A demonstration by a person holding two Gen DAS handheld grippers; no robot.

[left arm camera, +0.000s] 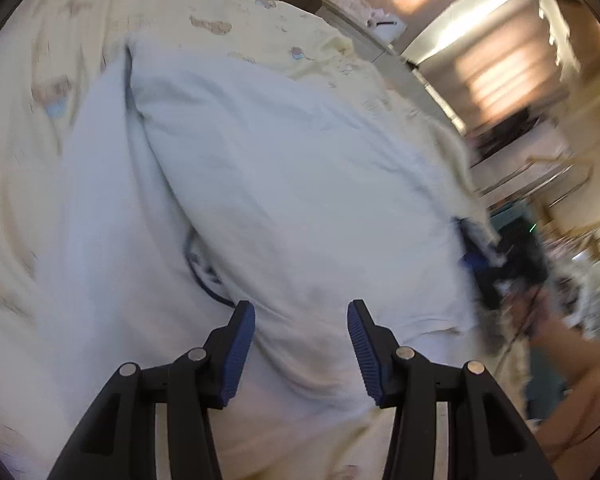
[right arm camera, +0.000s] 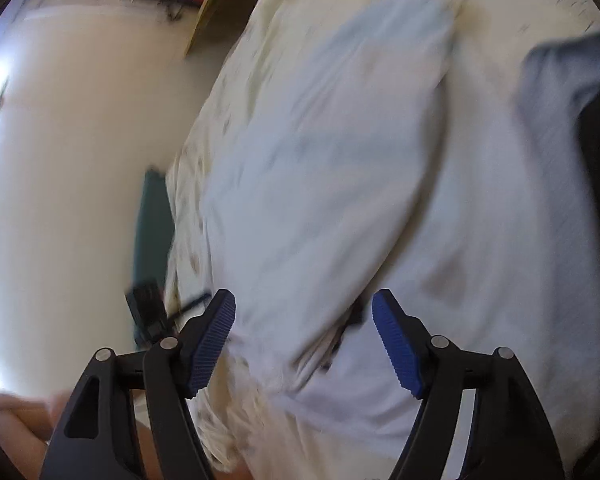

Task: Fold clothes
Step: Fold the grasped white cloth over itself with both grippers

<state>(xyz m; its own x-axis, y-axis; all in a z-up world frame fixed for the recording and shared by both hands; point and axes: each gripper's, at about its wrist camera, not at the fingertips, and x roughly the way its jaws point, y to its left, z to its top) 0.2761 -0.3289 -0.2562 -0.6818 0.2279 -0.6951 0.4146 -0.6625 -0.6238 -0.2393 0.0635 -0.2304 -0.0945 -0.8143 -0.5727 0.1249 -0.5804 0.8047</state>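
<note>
Left tongs [left arm camera: 301, 312] wide open, empty, over pale garment [left arm camera: 284, 184]; right tongs [right arm camera: 304, 304] likewise; patterned bedsheet [left arm camera: 40, 120] beneath.

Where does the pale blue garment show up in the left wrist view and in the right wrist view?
Left wrist view: the pale blue garment fills the centre, spread ahead of the open left gripper.
Right wrist view: the pale blue garment runs through the centre toward the upper right, ahead of the open right gripper.
Shared landmark: the cream patterned bedsheet it lies on.
</note>
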